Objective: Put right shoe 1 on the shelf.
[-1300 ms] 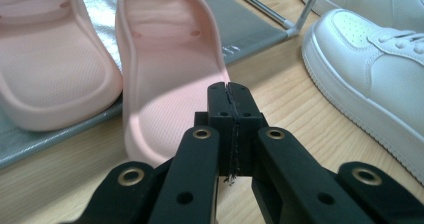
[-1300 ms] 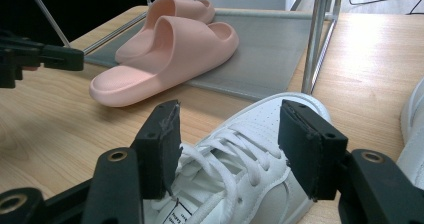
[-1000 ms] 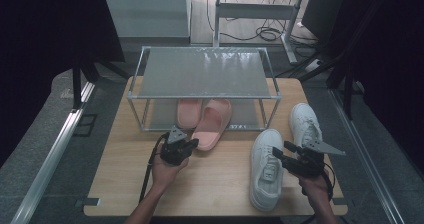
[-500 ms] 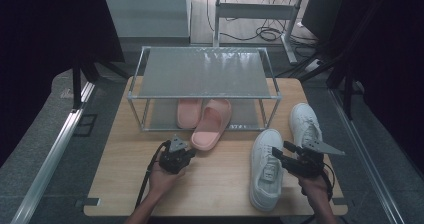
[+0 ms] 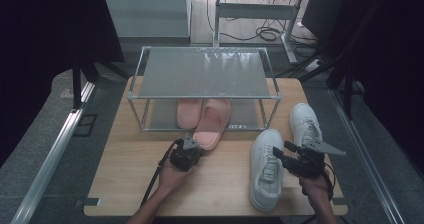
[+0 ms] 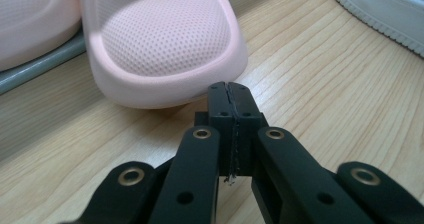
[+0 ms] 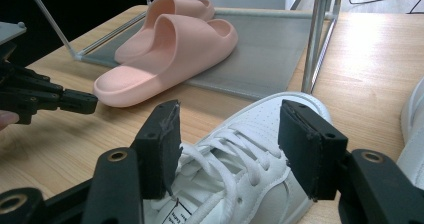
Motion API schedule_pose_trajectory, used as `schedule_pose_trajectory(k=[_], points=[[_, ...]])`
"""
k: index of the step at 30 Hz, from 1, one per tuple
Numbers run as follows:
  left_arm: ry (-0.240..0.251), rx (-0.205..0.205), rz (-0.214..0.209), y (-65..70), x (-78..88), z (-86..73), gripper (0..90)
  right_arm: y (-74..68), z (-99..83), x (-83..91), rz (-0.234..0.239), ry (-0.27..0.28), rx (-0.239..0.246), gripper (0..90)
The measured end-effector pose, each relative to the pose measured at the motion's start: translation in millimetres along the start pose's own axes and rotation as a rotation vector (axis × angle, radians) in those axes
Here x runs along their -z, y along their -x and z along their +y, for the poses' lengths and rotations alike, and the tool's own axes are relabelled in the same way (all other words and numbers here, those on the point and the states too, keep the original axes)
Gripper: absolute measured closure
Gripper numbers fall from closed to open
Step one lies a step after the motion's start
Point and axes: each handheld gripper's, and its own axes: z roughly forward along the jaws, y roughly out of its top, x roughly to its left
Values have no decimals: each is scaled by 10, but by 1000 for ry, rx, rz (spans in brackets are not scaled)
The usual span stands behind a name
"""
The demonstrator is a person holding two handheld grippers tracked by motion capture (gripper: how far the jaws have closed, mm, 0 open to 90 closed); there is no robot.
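Drawn back from the pink slipper (image 6: 165, 44), the closed left gripper (image 6: 231, 91) sits just before its heel.

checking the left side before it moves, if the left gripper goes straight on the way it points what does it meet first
Most likely the rounded end of the nearer pink slipper. The left gripper, jaws shut, points at that end with a little bare table between them; it aims slightly downward, so it might graze the wood first.

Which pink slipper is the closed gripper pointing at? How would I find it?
Find the two-tier metal shoe rack on the wooden table. Two pink slippers lie on its bottom shelf. Pick the right pink slipper: its rounded end sticks out past the rack's front edge onto the wood, while its neighbour stays tucked inside.
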Motion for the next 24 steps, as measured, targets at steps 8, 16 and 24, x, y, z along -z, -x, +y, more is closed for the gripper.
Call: schedule_pose_trajectory(k=[8, 16, 24], points=[[8, -4, 1, 57, -121, 102, 900, 0, 2, 1, 0, 1, 1, 422], [2, -13, 9, 73, -217, 185, 900, 9, 3, 8, -1, 2, -3, 423], [0, -10, 8, 79, -251, 213, 900, 10, 5, 12, 0, 3, -3, 422]])
